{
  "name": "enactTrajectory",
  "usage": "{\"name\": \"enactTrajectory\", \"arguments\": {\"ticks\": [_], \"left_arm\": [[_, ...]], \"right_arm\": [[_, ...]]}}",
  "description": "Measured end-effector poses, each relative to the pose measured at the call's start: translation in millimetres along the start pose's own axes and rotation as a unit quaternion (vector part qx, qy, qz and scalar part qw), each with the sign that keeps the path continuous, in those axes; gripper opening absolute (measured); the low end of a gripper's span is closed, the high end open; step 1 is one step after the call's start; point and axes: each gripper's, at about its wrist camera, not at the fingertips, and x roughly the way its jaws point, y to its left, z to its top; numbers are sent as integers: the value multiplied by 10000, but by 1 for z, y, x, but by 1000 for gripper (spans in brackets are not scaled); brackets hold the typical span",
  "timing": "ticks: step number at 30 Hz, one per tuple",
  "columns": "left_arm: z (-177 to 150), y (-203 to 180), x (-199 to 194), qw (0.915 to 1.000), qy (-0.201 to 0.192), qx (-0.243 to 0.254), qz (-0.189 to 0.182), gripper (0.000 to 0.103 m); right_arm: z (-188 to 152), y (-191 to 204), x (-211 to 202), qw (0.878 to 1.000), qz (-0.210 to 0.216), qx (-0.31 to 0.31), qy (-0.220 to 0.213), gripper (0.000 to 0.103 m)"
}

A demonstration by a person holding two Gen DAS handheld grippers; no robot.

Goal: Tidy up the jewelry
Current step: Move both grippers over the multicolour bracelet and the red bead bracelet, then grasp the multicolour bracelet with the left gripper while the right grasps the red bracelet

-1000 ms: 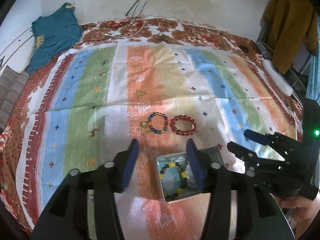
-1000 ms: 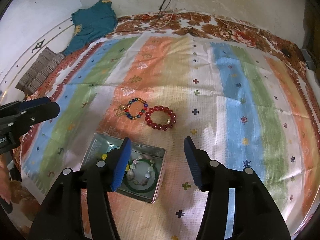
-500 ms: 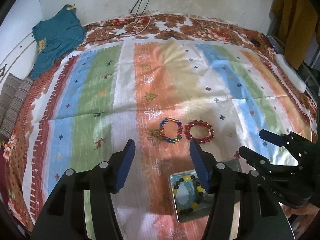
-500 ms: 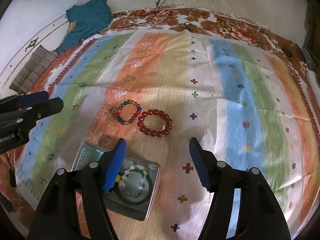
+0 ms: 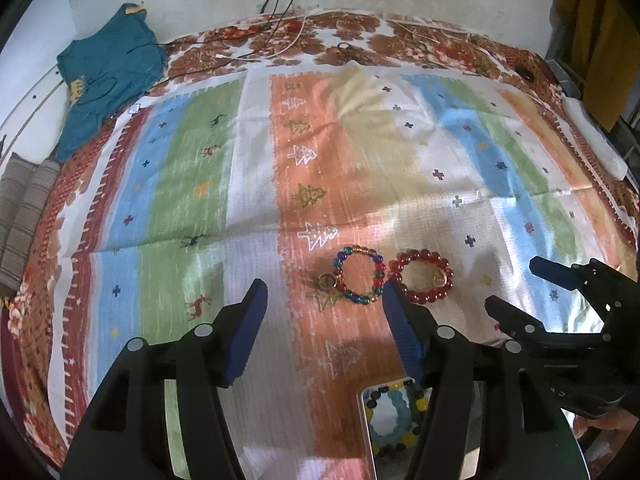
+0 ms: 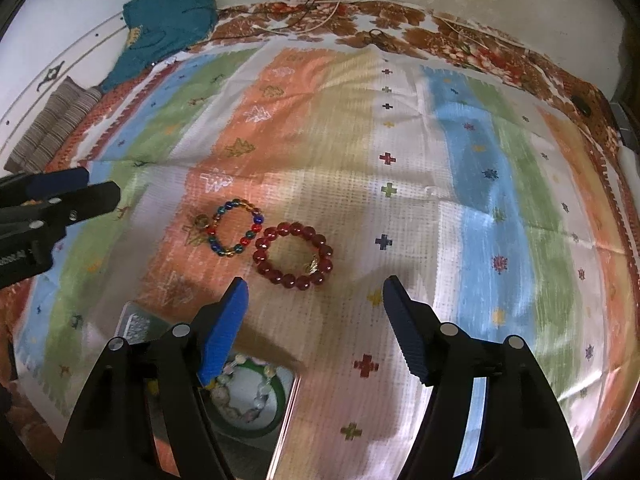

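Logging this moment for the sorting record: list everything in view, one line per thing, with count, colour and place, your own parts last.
Multicoloured bead bracelet: one, blue, red, green and amber beads with a gold charm, on the orange stripe, left of the red one.
Red bead bracelet: one, dark red, on the cloth beside it.
Metal tin: one, silver, open, near edge of the cloth, holding several bracelets.
Green bangle: one, inside the tin.
Striped cloth: one, orange, blue, green and white, spread over a floral cover.
Teal garment: one, far left corner.
Striped folded fabric: one, grey-brown, left edge.
Cables: several, dark and pale, far edge.
Left gripper: black, blue pads, opening, empty.
Right gripper: same, opening, empty.
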Motion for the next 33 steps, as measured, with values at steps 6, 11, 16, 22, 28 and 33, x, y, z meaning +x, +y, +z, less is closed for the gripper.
{"name": "enactTrajectory", "arguments": {"ticks": [6,11,16,22,28,33], "left_arm": [[4,4,28,9996,252,31,76,61],[11,1,42,9994,324,73,60,61],[16,-1,59,9988,453,178,90,61],[20,-2,83,9975,661,260,32,61],[21,-5,100,9956,836,425,4,61],[23,0,112,9947,964,346,-106,61]], "right_arm": [[9,-4,11,9999,-62,111,-75,70],[13,-3,28,9999,-72,68,72,70],[14,-5,43,9997,-113,26,192,70],[17,-8,57,9995,-102,23,301,70],[19,-11,72,9990,-71,41,437,70],[22,-12,82,9987,-41,34,508,70]]}}
